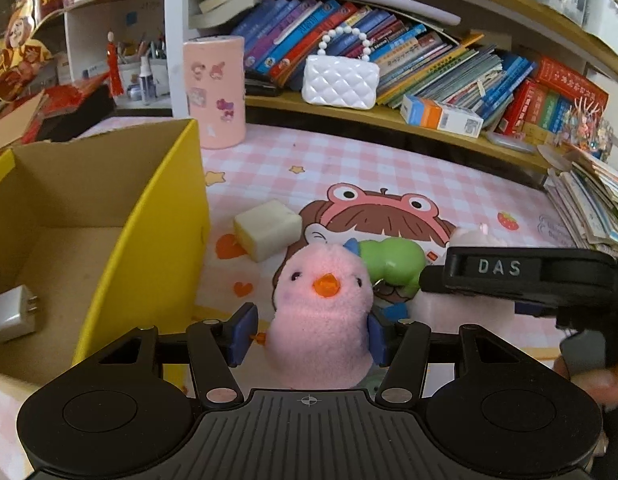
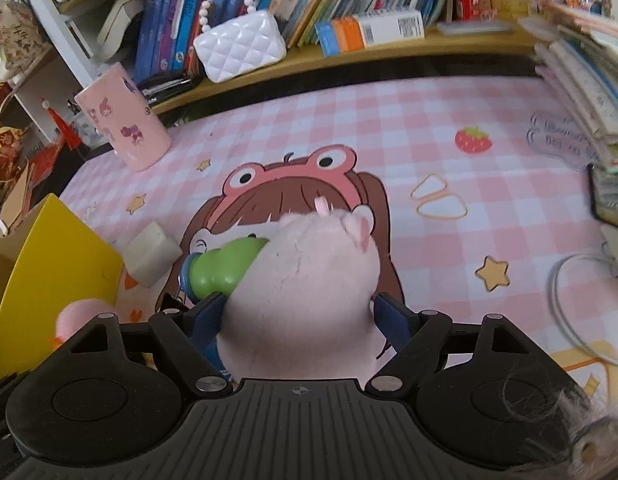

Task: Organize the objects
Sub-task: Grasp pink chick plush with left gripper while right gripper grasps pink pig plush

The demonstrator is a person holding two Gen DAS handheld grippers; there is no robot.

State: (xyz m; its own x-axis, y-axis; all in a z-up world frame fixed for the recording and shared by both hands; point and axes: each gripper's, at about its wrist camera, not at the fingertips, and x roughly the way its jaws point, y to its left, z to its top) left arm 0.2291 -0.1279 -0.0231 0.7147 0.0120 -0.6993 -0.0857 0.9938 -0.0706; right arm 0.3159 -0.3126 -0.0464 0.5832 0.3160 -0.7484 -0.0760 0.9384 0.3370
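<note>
My left gripper (image 1: 309, 336) is shut on a pink chick plush (image 1: 323, 304) with an orange beak; its blue pads sit against the toy's sides, low over the checked mat (image 1: 389, 176). A pale pink plush animal (image 2: 305, 292) fills my right gripper (image 2: 301, 320), whose blue pads press on both flanks. In the left wrist view the right gripper's black body (image 1: 501, 276) shows just right of the chick. A green gourd-shaped toy (image 1: 393, 264) lies behind both plushes, partly hidden. Left of it on the mat is a cream block (image 1: 269, 228).
An open yellow cardboard box (image 1: 149, 216) stands at the left with a white charger (image 1: 11, 312) inside. A pink cylinder (image 1: 217, 92) and a white quilted purse (image 1: 341, 80) stand at the back by book shelves. Stacked books (image 1: 589, 200) and a white cable (image 2: 569, 308) lie at the right.
</note>
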